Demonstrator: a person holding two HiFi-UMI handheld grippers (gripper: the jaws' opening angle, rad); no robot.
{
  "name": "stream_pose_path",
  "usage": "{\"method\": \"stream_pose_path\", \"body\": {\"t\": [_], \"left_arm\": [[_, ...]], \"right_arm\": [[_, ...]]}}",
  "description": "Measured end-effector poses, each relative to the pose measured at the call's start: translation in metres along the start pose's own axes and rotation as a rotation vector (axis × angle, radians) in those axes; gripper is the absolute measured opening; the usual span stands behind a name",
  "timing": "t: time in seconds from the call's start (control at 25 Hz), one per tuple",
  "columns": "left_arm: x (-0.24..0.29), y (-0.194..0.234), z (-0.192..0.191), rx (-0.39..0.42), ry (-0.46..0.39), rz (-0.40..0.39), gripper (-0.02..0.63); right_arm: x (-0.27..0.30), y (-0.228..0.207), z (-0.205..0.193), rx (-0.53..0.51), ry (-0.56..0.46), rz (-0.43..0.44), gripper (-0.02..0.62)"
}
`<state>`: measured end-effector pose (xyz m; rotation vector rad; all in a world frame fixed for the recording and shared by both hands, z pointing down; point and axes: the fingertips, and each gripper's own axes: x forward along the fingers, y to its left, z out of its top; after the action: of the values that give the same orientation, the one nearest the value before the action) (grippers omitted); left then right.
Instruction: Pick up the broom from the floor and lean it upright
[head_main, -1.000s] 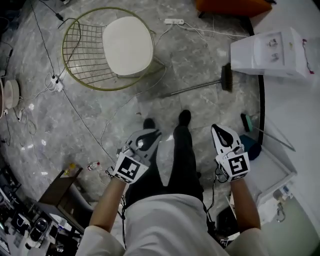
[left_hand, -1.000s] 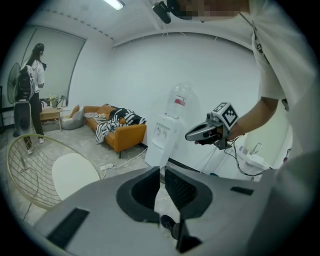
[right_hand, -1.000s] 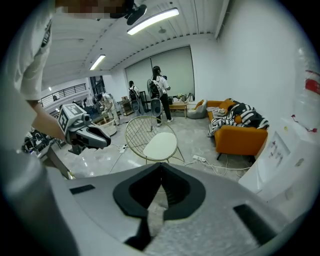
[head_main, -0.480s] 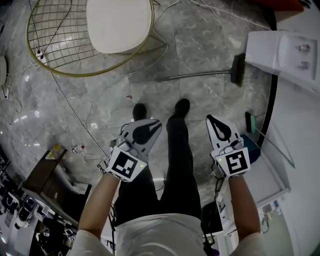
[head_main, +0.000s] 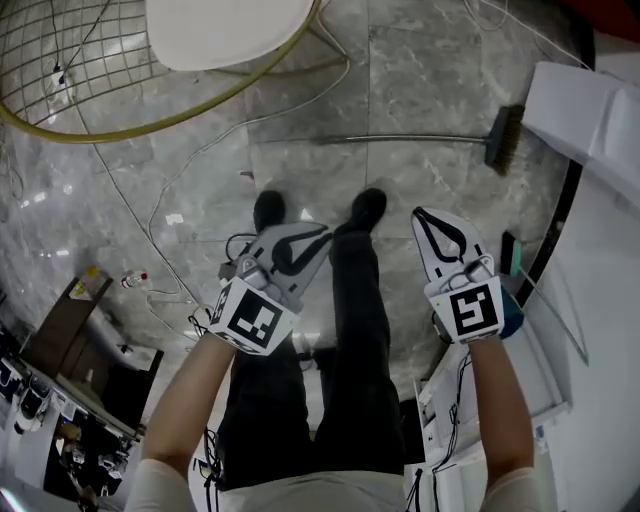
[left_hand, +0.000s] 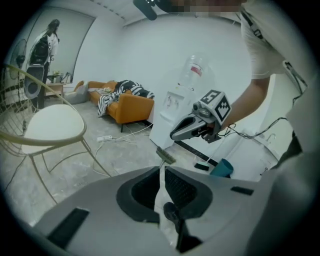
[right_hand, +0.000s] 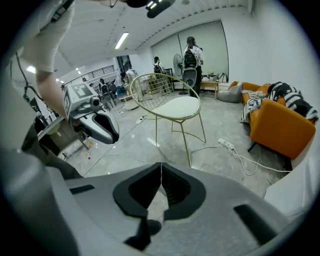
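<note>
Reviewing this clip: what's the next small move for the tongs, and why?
Probably open the right tongs and reach them forward and down toward the broom handle. The broom lies flat on the floor beyond the shoes, untouched; both the right tongs and the left tongs are shut, empty and short of it.
</note>
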<state>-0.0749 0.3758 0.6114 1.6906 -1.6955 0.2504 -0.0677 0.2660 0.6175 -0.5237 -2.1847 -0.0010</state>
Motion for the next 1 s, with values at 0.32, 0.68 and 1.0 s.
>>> {"method": "stream_pose_path", "body": {"t": [0.32, 0.68, 1.0], "left_arm": [[0.039, 0.029, -0.073, -0.067, 0.036, 0.03, 0.032], [0.071, 0.048, -0.122, -0.149, 0.039, 0.056, 0.032], [0.108, 0.054, -0.152, -0.198, 0.013, 0.024, 0.032]], "right_arm": [[0.078, -0.008, -0.053, -0.067, 0.022, 0.063, 0.008], [0.152, -0.002, -0.107, -0.051, 0.057, 0.115, 0.023], [0.207, -0.012, -0.15, 0.006, 0.083, 0.088, 0.042]]}}
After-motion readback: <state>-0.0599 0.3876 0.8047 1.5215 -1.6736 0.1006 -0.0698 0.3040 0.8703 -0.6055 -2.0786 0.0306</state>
